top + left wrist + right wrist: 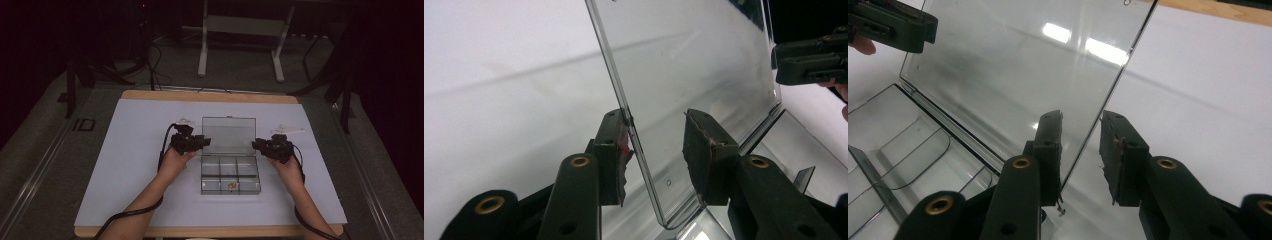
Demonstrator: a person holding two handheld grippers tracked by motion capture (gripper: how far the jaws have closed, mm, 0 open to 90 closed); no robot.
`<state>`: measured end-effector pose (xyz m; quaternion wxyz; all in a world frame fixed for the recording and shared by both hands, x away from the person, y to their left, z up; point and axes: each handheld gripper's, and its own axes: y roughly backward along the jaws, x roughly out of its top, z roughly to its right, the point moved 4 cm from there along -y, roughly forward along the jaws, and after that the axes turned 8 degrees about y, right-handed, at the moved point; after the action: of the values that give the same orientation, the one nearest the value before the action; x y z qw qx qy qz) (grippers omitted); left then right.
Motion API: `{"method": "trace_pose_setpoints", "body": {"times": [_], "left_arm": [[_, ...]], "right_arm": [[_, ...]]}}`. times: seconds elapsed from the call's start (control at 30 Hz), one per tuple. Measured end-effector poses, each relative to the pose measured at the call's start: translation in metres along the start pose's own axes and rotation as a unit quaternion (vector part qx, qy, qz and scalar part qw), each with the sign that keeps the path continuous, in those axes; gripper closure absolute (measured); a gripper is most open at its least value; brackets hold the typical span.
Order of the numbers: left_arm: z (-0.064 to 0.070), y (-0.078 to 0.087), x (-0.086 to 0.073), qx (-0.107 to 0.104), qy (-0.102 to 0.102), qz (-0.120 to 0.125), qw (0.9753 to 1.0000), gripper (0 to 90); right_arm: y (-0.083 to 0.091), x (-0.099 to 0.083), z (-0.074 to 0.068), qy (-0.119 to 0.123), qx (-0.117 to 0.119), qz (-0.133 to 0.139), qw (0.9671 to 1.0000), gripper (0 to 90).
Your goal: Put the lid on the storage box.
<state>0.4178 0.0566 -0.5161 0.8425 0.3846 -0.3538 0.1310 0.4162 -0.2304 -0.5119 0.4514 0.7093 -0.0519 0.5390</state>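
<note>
Between the left gripper's point(656, 155) worn, rough-faced matt black pads point(698, 150) stands a clear, glossy plastic lid point(694, 65). Brass-coloured rivets point(580, 161) sit behind them. Beyond lies a matt white sheet point(499, 75).

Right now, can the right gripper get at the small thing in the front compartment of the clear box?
Probably yes. The lid stands open, so the small item lies uncovered from above. But the right gripper first has to leave the lid edge, which sits between its open jaws.

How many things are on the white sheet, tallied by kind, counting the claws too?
Black two-jaw claws: 2, left and right
Clear plastic compartment boxes with raised lid: 1
Small brownish items in the box: 1
Total: 4
</note>
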Motion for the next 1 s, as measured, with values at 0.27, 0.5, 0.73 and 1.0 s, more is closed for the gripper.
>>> {"method": "trace_pose_setpoints", "body": {"times": [0.27, 0.5, 0.73, 1.0], "left_arm": [[0.006, 0.009, 0.002, 0.000, -0.017, 0.012, 0.9998, 66.7], [0.012, 0.016, 0.003, -0.004, -0.032, 0.023, 0.9992, 68.2], [0.017, 0.023, 0.000, -0.003, -0.043, 0.027, 0.9987, 73.1], [0.023, 0.029, -0.005, 0.000, -0.062, 0.032, 0.9976, 73.1]], "right_arm": [[0.007, 0.003, -0.001, -0.003, 0.006, 0.012, 0.9999, 72.3], [0.011, 0.004, -0.005, 0.006, 0.009, 0.014, 0.9998, 74.6], [0.018, 0.004, -0.007, 0.009, 0.016, 0.020, 0.9996, 79.0], [0.025, 0.002, -0.010, 0.014, 0.022, 0.023, 0.9994, 83.4]]}}
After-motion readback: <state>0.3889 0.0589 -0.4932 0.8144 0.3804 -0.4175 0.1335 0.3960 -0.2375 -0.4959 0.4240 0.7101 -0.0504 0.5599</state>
